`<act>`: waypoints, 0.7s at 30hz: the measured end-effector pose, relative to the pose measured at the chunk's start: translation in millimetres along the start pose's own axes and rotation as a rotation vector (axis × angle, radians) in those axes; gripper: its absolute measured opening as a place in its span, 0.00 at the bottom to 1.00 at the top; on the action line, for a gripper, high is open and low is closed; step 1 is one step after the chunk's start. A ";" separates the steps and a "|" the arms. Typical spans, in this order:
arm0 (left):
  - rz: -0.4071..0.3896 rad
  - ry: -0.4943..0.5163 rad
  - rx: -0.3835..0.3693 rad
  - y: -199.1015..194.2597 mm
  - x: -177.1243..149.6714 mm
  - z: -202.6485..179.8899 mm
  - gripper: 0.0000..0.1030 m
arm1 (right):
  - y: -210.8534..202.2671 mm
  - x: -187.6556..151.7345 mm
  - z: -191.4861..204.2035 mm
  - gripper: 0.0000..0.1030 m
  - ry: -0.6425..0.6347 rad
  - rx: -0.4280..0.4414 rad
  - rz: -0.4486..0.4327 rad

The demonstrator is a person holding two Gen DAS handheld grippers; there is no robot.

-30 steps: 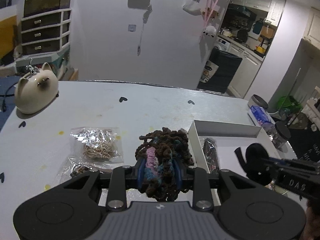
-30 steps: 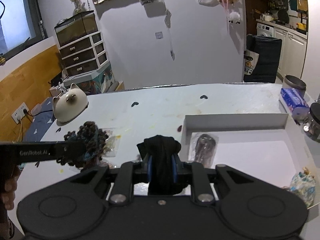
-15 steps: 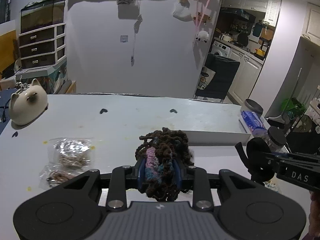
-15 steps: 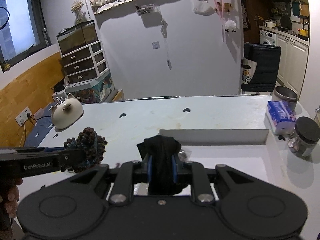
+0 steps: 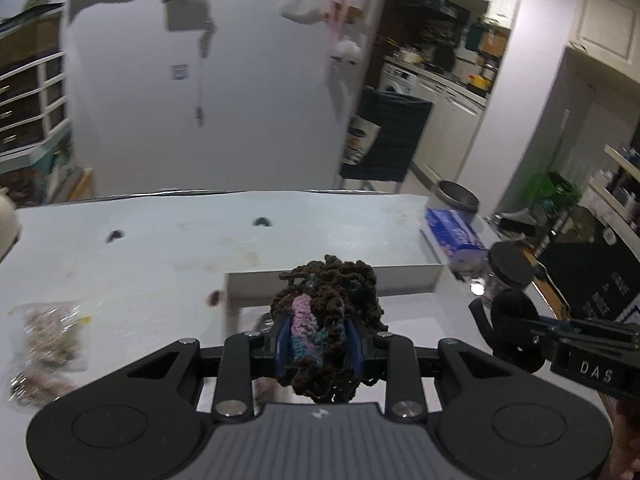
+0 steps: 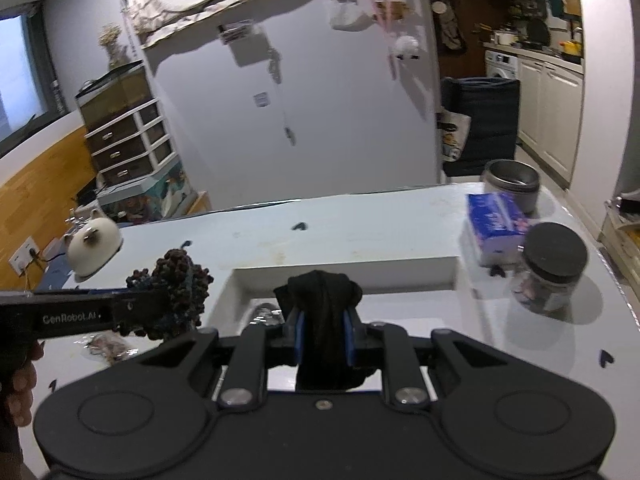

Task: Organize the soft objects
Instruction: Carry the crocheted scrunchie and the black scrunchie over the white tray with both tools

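Your left gripper (image 5: 320, 344) is clamped on the yarn bundle (image 5: 326, 320) — brown crochet with pink and teal strands, bulging above and hanging below the blue pads at the centre of the left view. Your right gripper (image 6: 323, 334) pinches a black cloth (image 6: 322, 320) the same way, its folded top standing above the pads at the centre of the right view. Both items are held up over the near part of the white tray (image 5: 404, 276), not resting in it.

Each camera catches the other tool from the side: in the left view the black cloth shows as a dark ball at the right edge, and in the right view the yarn bundle sits at the left, on the end of the bar marked GenRobot.AI, with your left hand (image 6: 18, 388) at the lower left.

Only the left view shows the clear bags (image 5: 48, 332) of small bits on the table (image 5: 160, 248), at lower left, blurred. Only the right view shows the whole cat figure (image 6: 93, 246), at middle left. A small packet (image 6: 264, 314) lies inside the tray, just left of the cloth. To the right of the tray stand the blue tissue pack (image 6: 498, 220), a black-lidded jar (image 6: 550, 268) and — behind them — a metal tin (image 6: 512, 184).
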State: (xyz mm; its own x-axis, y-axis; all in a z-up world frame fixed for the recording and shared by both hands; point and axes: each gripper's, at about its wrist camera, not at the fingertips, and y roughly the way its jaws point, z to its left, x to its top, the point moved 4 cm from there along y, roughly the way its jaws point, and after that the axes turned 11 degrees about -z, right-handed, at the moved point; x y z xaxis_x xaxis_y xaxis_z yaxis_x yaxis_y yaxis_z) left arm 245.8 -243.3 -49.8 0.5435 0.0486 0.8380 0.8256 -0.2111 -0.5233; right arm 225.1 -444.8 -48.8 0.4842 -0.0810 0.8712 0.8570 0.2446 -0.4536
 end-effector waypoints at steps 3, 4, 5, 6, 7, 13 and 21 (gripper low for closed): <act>0.020 0.022 -0.039 20.1 3.4 -17.6 0.30 | 1.0 -2.6 -22.0 0.20 0.016 -0.034 0.011; 0.028 0.030 -0.052 27.6 4.6 -23.9 0.30 | 1.8 -4.1 -31.0 0.20 0.024 -0.050 0.015; 0.036 0.038 -0.064 34.3 5.5 -29.6 0.30 | 2.4 -5.4 -37.7 0.20 0.030 -0.062 0.018; 0.043 0.045 -0.079 41.7 6.4 -35.0 0.30 | 3.0 -6.6 -45.2 0.20 0.036 -0.075 0.021; 0.052 0.053 -0.094 49.8 7.2 -41.3 0.30 | 3.4 -7.6 -53.1 0.20 0.045 -0.089 0.023; 0.119 0.095 -0.172 103.0 5.5 -71.9 0.31 | 10.2 -13.5 -96.1 0.20 0.088 -0.152 0.054; 0.233 0.085 -0.250 176.0 -11.1 -100.2 0.31 | 30.0 -20.3 -113.4 0.20 0.086 -0.146 0.107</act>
State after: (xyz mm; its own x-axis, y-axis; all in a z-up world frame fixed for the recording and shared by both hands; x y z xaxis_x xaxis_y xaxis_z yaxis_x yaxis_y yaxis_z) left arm 369.9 -378.8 -135.7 0.6895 -0.1082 0.7162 0.6127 -0.4401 -0.6564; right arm 260.9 -545.3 -101.4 0.5818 -0.1459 0.8001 0.8133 0.1138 -0.5706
